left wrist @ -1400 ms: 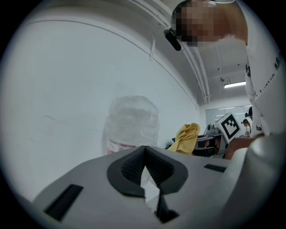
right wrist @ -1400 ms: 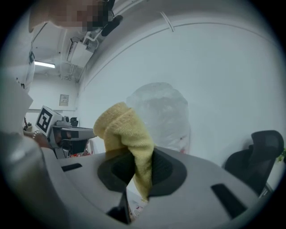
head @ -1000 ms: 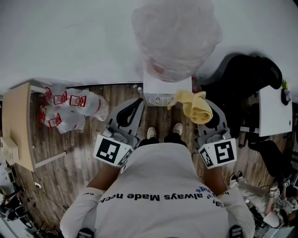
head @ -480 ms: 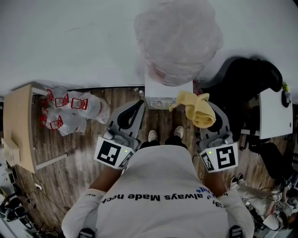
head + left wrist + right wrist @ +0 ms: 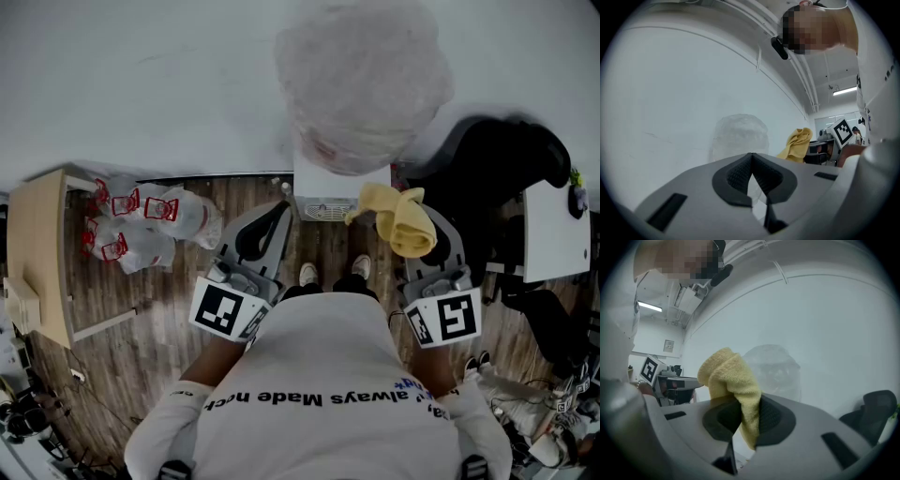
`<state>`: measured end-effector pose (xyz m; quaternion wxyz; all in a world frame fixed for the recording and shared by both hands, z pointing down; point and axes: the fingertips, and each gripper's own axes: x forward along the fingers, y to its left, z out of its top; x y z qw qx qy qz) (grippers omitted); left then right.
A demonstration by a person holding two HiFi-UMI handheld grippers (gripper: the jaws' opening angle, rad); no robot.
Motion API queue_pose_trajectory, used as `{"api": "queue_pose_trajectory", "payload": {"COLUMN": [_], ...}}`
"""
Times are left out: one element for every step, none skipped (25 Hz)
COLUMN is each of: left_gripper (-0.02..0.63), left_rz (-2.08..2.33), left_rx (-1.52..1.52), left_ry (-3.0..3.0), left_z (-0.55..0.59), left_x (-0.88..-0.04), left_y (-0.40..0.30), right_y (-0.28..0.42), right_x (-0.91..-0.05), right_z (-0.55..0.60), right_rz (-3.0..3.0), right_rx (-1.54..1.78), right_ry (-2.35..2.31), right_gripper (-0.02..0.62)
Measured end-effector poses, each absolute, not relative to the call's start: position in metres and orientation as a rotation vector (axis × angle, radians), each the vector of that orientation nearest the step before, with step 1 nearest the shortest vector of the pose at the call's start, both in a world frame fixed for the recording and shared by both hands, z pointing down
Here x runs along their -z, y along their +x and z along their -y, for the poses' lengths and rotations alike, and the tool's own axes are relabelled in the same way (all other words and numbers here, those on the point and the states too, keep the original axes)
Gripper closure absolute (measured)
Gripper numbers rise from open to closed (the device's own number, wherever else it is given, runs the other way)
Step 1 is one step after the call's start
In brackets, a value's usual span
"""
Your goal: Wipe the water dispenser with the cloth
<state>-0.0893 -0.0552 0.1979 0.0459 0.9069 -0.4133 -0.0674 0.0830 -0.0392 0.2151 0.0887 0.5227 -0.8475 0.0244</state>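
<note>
The water dispenser (image 5: 341,180) stands against the white wall, a white box with a plastic-wrapped bottle (image 5: 362,79) on top. My right gripper (image 5: 749,412) is shut on the yellow cloth (image 5: 399,219), which bunches above its jaws just right of the dispenser's front and apart from it. In the right gripper view the cloth (image 5: 733,384) hangs in front of the bottle (image 5: 773,369). My left gripper (image 5: 279,210) is shut on nothing, its tips by the dispenser's lower left corner. The left gripper view shows the bottle (image 5: 740,138) ahead and the cloth (image 5: 797,142) to the right.
White plastic bags with red print (image 5: 142,221) lie on the wooden floor at the left, beside a light wooden table (image 5: 36,255). A black office chair (image 5: 506,161) and a white desk (image 5: 553,231) stand at the right. The person's feet (image 5: 330,272) are just before the dispenser.
Both grippers and the cloth have drifted slightly to the right, level with the dispenser. The right gripper still holds the cloth.
</note>
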Motion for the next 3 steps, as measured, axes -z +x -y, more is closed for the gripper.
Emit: {"api": "queue_pose_trajectory", "payload": {"left_gripper": [0.588, 0.588, 0.588], "left_rz": [1.264, 1.265, 1.267], "left_rx": [0.206, 0.206, 0.207], "left_ry": [2.768, 2.767, 2.767], "left_z": [0.0549, 0.0546, 0.0543], "left_x": [-0.1981, -0.1982, -0.1984], "left_y": [-0.0893, -0.0893, -0.0893], "right_y": [0.0834, 0.0838, 0.0842], "right_x": [-0.215, -0.2148, -0.2146], "right_z": [0.0388, 0.0383, 0.0378], "right_rz": [2.522, 2.522, 2.522], "right_rx": [-0.072, -0.071, -0.07], "right_ry": [1.556, 1.557, 1.558], "right_gripper": [0.534, 0.534, 0.534]}}
